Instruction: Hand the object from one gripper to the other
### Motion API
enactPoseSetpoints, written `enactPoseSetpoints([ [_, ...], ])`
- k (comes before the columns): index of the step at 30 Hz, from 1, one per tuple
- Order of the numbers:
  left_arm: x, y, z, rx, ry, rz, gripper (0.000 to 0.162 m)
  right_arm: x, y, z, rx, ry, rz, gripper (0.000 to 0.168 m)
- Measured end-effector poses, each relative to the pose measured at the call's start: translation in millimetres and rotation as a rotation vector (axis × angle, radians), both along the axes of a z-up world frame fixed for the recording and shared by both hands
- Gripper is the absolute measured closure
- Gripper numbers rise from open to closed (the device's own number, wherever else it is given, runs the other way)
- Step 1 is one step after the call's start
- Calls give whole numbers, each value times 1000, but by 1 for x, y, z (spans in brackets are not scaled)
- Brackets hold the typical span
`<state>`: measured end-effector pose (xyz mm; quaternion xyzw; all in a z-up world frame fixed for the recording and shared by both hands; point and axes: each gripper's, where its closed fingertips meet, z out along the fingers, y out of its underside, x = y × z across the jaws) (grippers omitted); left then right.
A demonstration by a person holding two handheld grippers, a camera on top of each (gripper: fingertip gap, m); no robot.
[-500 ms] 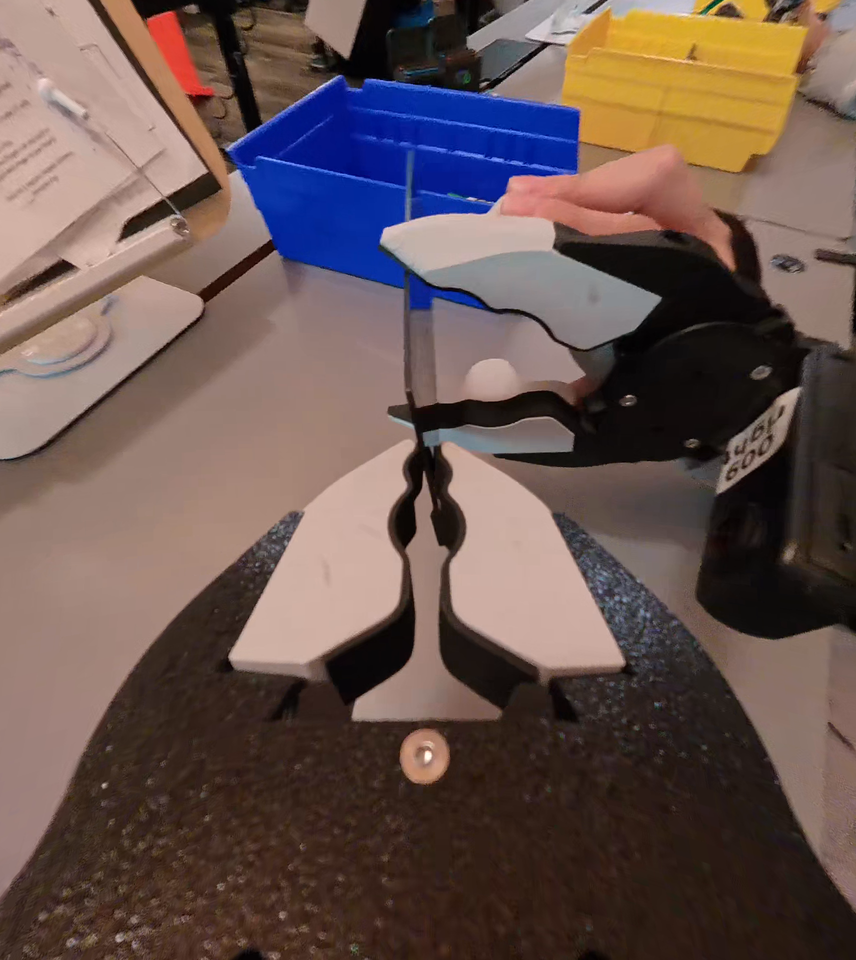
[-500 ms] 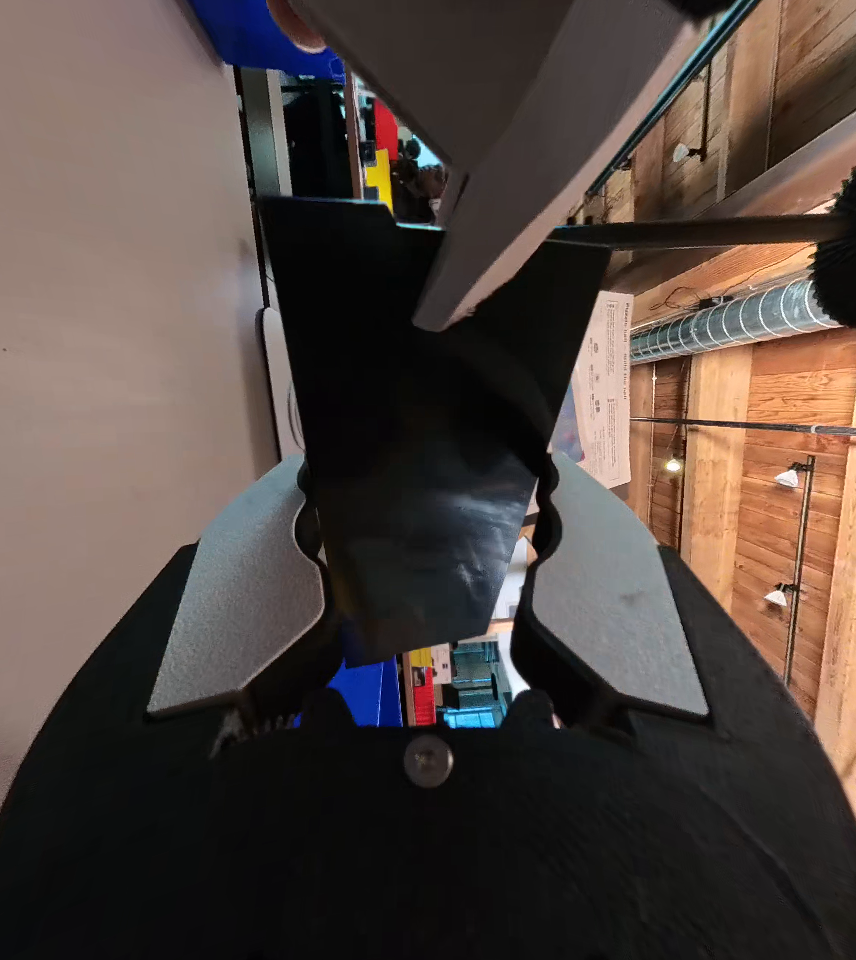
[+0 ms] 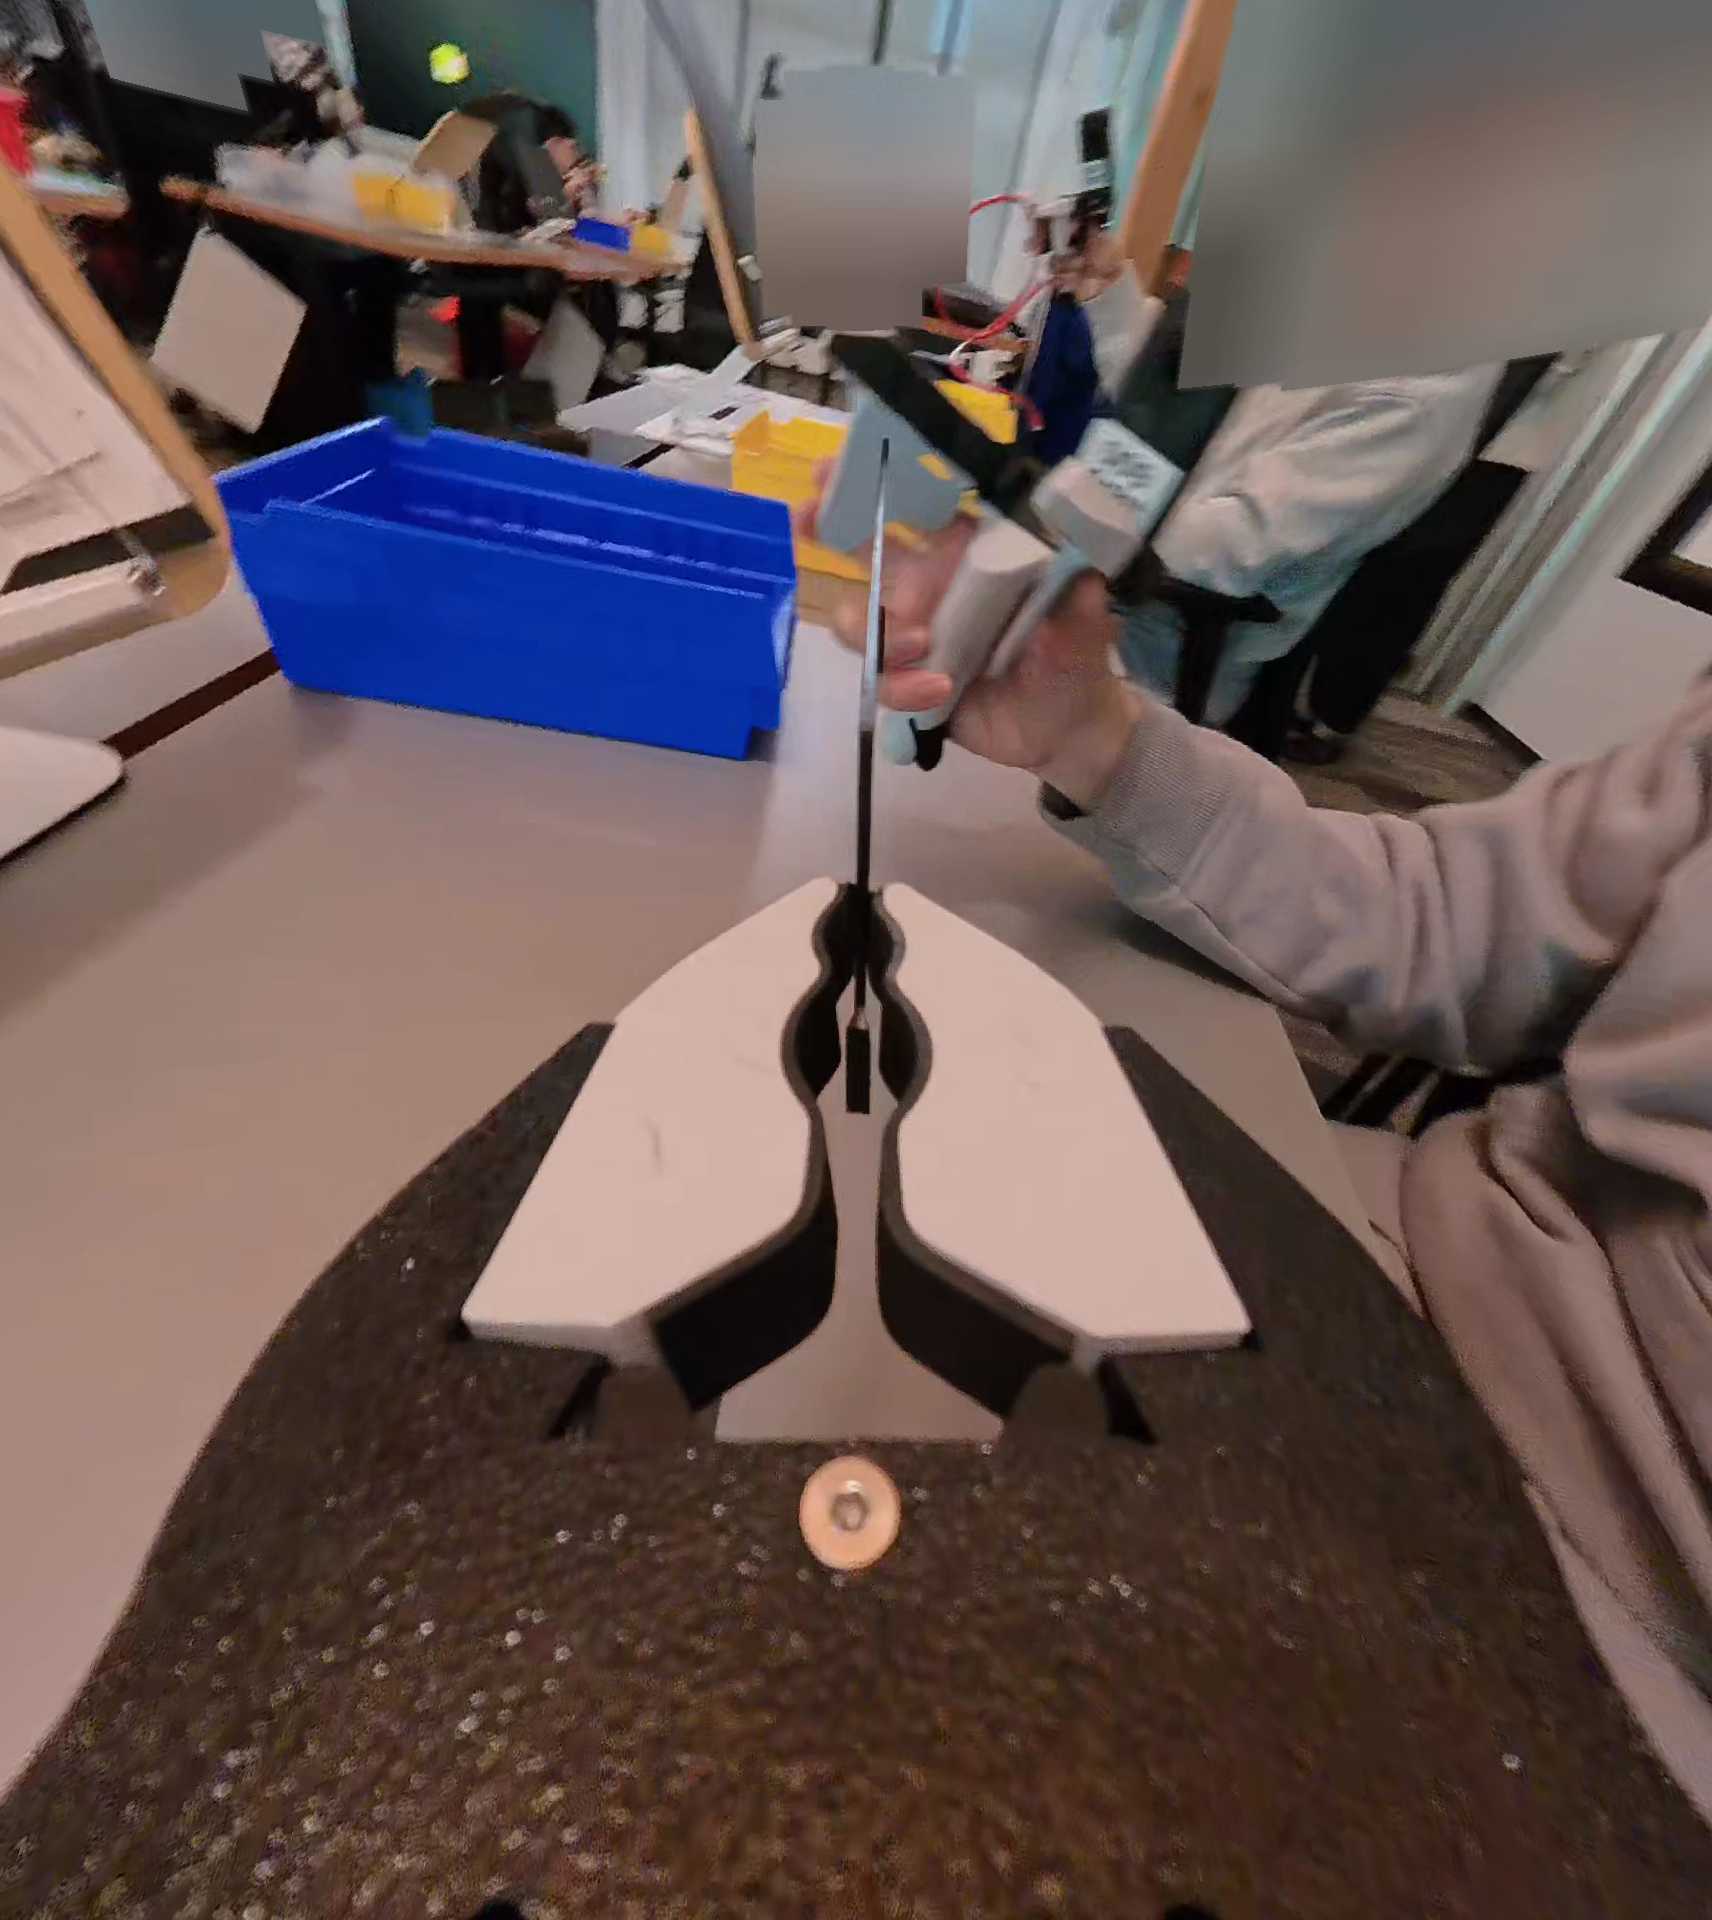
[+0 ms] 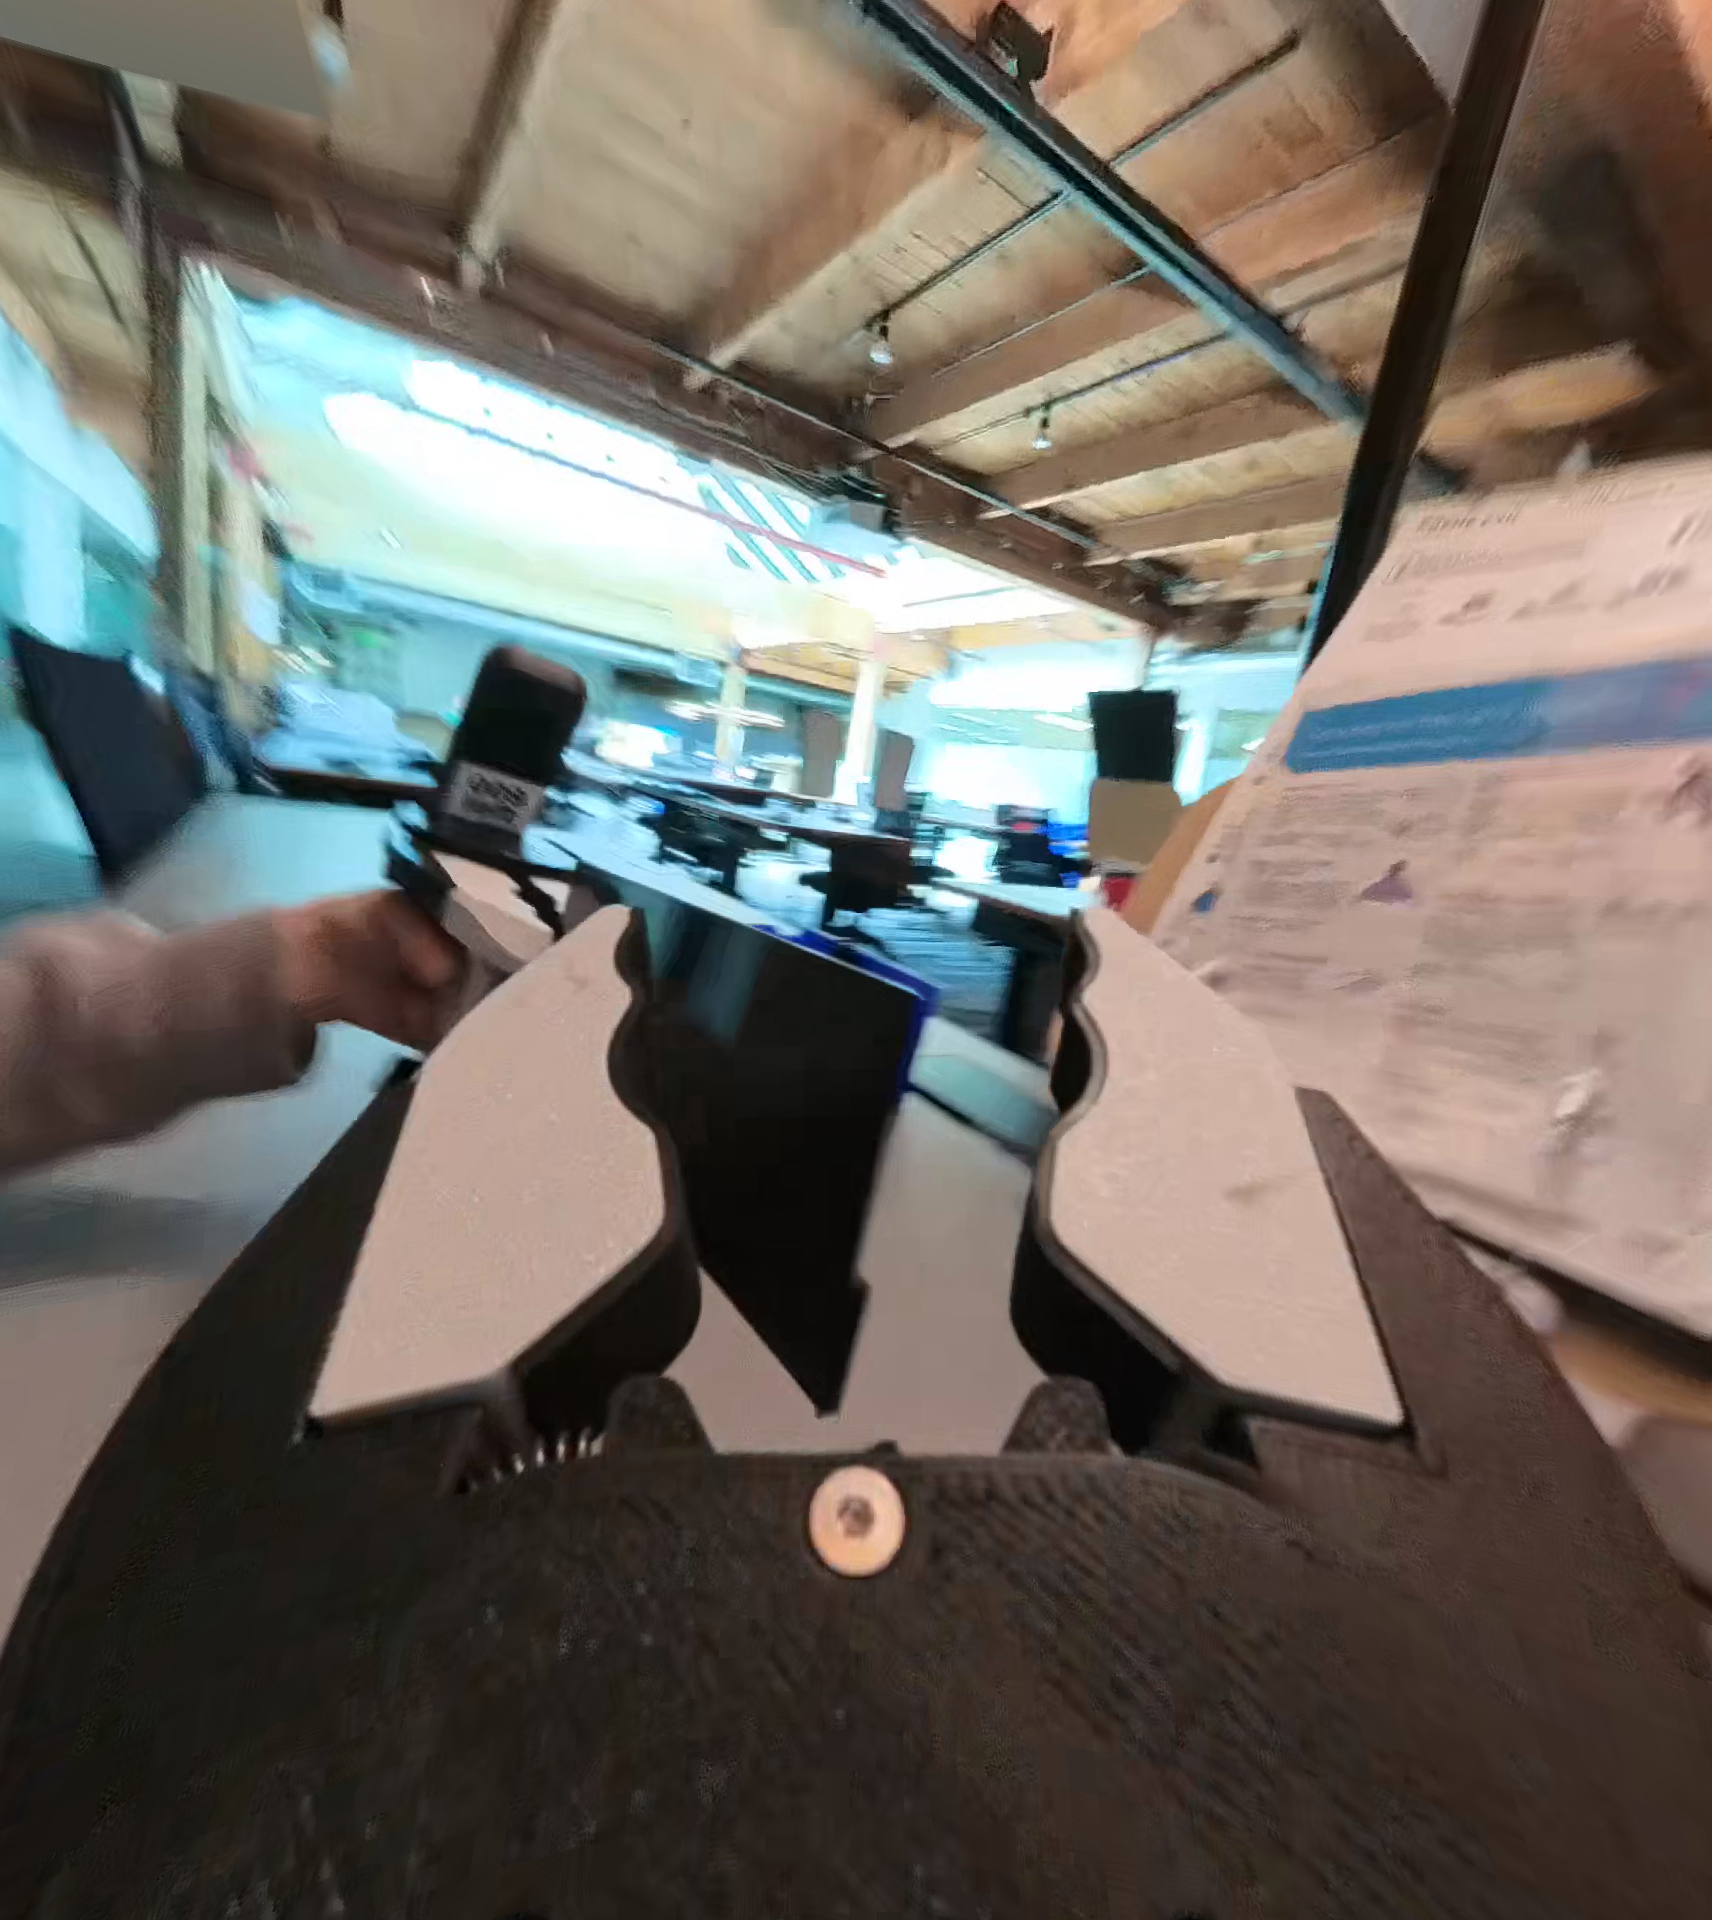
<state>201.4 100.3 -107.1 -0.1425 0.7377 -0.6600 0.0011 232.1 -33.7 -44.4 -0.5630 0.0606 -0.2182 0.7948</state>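
**Sheet held by one gripper only**

The left gripper (image 3: pixel 860 904) is clamped on the thin black sheet (image 3: pixel 867 727), which stands upright just right of the blue bin (image 3: pixel 519 613). The right gripper (image 4: pixel 852 925) gapes wide around it, gripping nothing. The handover looks nearly complete or just beginning.

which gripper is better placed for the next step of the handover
Right. Its gripper is open with the sheet between the fingers, so it likely only needs to close. The left gripper is shut on the sheet's edge.
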Motion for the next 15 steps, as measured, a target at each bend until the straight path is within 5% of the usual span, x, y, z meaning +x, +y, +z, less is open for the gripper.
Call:
enactPoseSetpoints([
  [4,-12,7,2,-17,-72,-79,160,-13,12,-17,-2,236,283,99],
  [7,-12,11,3,-35,-92,-90,160,-29,19,-27,-50,205,381,148],
  [9,-12,15,3,-45,-87,-94,160,-33,21,-33,-84,166,388,165],
  [15,-6,18,8,-118,-71,-22,156,-48,24,-41,-202,-58,362,166],
])
